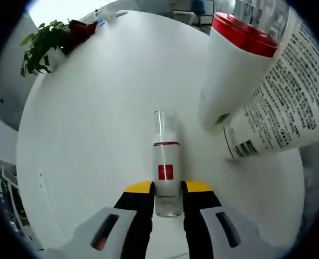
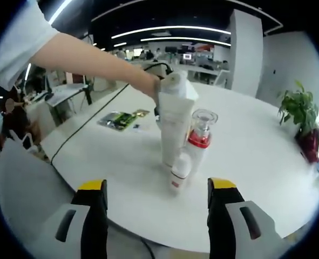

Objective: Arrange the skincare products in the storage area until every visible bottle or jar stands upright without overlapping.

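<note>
- The bench [image 2: 267, 162] is a broad round white top, smooth and matte, and carries the whole group of products near its near edge in the right gripper view.
- A potted plant [image 2: 298, 110] stands far off at the bench rim, leafy green in a dark red wrap, well apart from the work.
- The tube [image 2: 175, 127] is the tallest product: a white, soft-looking squeeze tube with a flat crimped end up and its red cap [image 1: 244, 32] down in the right gripper view, so it stands on the cap. Small dark print covers its side [image 1: 289, 91].
- The jar [image 2: 201, 141] is a clear cylinder with a red band and a glassy lid, upright, touching or just beside the tube; I cannot tell which.
- The bottle [image 1: 166, 172] is a slim translucent cylinder with a red square label, a thin red ring and a clear narrow cap. It sits between the jaws of the left tool [image 1: 167, 190], which close against its base, likely to stand it in front of the tube without overlap.
- The right tool [image 2: 156, 189] hangs back from the group with its yellow-tipped black jaws wide apart and empty, probably waiting its turn.
- A person's hand [image 2: 151, 86] reaches in behind the tube's top.
</note>
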A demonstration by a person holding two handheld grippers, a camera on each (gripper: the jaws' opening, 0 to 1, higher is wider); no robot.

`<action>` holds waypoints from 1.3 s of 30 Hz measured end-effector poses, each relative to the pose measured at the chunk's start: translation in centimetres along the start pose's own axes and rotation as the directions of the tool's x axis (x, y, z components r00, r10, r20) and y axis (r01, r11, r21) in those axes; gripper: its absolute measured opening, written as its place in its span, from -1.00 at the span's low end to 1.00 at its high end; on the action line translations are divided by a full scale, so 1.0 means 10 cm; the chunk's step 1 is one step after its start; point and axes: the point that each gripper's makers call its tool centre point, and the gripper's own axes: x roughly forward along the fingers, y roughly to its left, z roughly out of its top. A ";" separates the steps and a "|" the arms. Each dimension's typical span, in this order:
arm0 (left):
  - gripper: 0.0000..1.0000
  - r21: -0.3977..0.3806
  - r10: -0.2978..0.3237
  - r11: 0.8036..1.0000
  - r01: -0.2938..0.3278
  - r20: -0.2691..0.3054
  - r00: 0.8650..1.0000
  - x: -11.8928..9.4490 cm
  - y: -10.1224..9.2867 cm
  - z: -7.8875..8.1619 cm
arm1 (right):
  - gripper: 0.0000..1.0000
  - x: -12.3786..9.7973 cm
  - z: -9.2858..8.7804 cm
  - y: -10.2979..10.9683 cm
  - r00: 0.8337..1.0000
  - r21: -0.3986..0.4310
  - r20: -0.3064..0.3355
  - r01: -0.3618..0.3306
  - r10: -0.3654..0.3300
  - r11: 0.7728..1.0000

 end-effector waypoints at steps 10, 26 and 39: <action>-0.52 -0.040 0.015 0.999 -0.015 -0.018 1.000 -0.04 -0.03 -0.05 | 0.49 0.00 0.00 0.00 1.000 -0.003 0.000 -0.001 0.001 1.000; -0.53 -0.125 0.047 0.991 -0.050 -0.026 0.999 -0.21 -0.13 -0.28 | 0.49 0.01 0.00 0.02 1.000 -0.005 -0.001 -0.009 0.009 1.000; -0.54 -0.219 0.080 0.972 -0.082 -0.018 0.997 -0.42 -0.39 -0.47 | 0.49 0.00 0.03 0.02 0.999 0.022 0.020 -0.025 0.025 0.999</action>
